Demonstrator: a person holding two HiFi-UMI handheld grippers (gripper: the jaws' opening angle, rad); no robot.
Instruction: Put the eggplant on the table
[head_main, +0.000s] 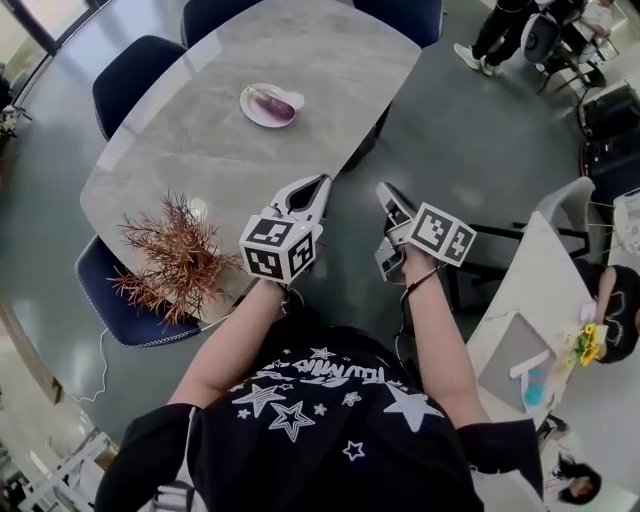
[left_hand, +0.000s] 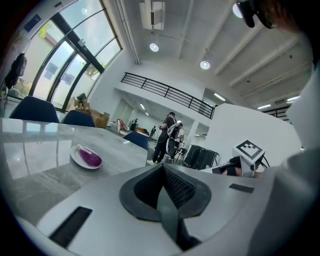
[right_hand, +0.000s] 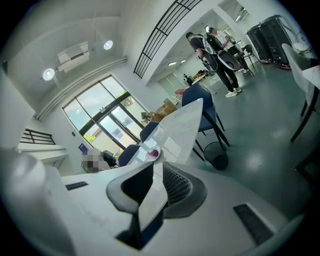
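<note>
A purple eggplant (head_main: 272, 99) lies on a small white plate (head_main: 250, 110) toward the far end of the grey marble table (head_main: 200, 160). The left gripper view shows the eggplant (left_hand: 90, 157) on its plate (left_hand: 78, 158) off to the left. In the right gripper view it is a tiny purple spot (right_hand: 154, 153) on the table. My left gripper (head_main: 322, 182) hovers over the table's near right edge, well short of the plate. My right gripper (head_main: 385, 192) hangs beside it over the floor. Both stand slightly open with nothing between the jaws.
A dried reddish plant (head_main: 168, 256) stands at the table's near left corner. Dark blue chairs (head_main: 135, 72) ring the table. A white table (head_main: 535, 300) with small items is at the right. People (left_hand: 167, 135) stand in the background.
</note>
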